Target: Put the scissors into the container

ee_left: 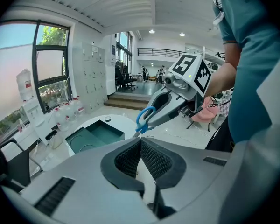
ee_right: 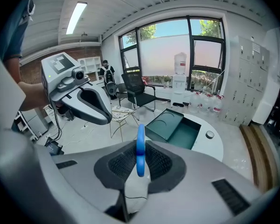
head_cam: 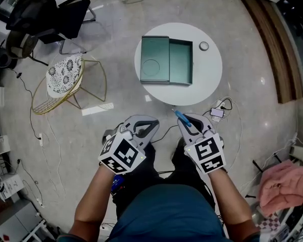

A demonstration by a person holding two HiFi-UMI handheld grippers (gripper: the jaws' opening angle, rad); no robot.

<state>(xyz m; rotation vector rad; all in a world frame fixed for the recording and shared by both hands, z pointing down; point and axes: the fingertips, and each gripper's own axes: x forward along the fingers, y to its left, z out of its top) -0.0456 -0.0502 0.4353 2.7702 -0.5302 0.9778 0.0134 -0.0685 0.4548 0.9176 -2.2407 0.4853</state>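
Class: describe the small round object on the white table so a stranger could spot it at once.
Find the round white table on the pale floor. Right of the open green container, near the table's rim, sits the small object: round and grey, not touching the rectangular container.

No word, number or brand name can be read anywhere. The only printed signs are black-and-white square marker patterns [head_cam: 123, 154], in the lower middle of the head view, on the cubes of the left hand-held gripper [head_cam: 144, 126] and the right hand-held gripper [head_cam: 188, 121].
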